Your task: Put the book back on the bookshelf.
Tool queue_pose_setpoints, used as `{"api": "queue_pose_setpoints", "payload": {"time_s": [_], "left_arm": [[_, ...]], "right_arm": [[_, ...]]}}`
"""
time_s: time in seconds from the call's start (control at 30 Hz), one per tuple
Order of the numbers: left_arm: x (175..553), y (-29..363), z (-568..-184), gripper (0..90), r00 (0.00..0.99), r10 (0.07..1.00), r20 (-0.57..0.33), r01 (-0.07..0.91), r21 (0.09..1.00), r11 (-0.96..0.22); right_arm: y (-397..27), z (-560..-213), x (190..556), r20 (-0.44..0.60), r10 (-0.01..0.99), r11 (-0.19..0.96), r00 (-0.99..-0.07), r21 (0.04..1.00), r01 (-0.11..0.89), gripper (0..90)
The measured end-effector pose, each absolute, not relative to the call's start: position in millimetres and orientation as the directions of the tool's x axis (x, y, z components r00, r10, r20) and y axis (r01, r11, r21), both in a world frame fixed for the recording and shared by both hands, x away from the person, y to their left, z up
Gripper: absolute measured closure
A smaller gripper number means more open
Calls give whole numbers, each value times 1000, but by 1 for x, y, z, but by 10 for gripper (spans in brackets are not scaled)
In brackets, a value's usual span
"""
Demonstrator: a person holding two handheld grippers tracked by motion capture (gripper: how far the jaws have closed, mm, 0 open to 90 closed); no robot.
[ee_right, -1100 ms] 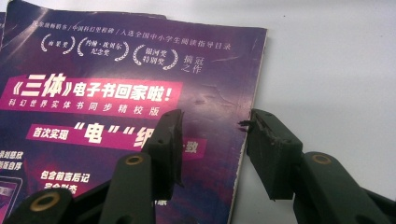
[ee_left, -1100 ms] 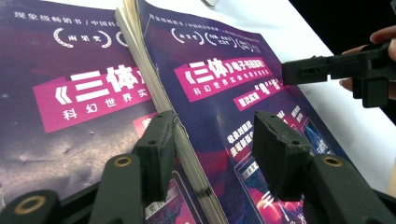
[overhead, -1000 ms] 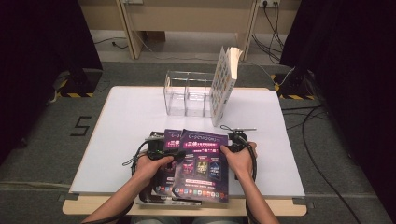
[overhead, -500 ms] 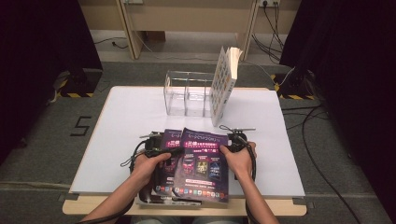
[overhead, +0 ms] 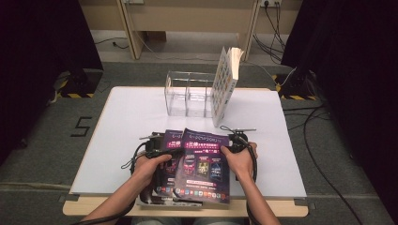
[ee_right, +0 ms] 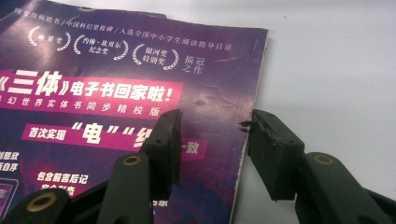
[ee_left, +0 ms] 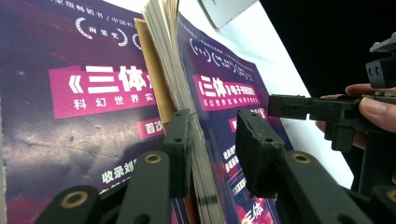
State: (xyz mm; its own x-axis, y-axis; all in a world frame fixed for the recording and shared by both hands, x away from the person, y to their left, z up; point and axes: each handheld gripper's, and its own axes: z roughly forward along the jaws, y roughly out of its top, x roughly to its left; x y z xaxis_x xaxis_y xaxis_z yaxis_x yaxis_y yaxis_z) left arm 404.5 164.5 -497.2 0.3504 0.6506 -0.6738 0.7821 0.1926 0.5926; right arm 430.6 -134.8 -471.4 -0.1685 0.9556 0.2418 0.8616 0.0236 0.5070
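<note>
Left gripper view | left gripper (ee_left: 212, 140) jaws have just been closing around top magazine (ee_left: 219, 93), not yet pinching | right gripper (ee_right: 212, 140) jaws wide, straddling its edge | lift looks imminent

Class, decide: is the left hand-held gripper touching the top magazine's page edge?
Cannot tell. In the left gripper view the left hand-held gripper straddles the top magazine; its jaws have just been closing, but contact isn't plain.

We have lots of bare table (overhead: 131, 122) on our left; the clear box (overhead: 187, 93) and a leaning book (overhead: 224, 84) block the back.
</note>
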Motion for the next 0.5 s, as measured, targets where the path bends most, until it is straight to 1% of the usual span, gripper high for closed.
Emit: {"api": "queue_pose_setpoints", "payload": {"time_s": [0.07, 0.13, 0.17, 0.27, 0.4, 0.5], "left_arm": [[403, 161, -498, 661, 351, 656, -668, 792, 585, 173], [401, 157, -503, 663, 344, 630, -696, 816, 553, 166], [400, 154, -505, 681, 341, 633, -695, 815, 554, 170], [401, 153, -505, 693, 337, 640, -690, 816, 554, 168], [400, 154, -504, 752, 340, 647, -683, 814, 558, 160], [400, 155, -502, 802, 385, 641, -664, 796, 590, 133]], "right_arm": [[-135, -471, 431, 243, 955, 26, -171, 505, 863, 544], [-135, -471, 431, 246, 955, 22, -168, 503, 864, 544], [-135, -471, 431, 244, 955, 25, -170, 505, 863, 544], [-136, -471, 431, 245, 954, 25, -171, 506, 862, 544], [-137, -471, 432, 253, 951, 27, -176, 502, 865, 544], [-140, -471, 435, 276, 945, 18, -175, 492, 870, 559]]}}
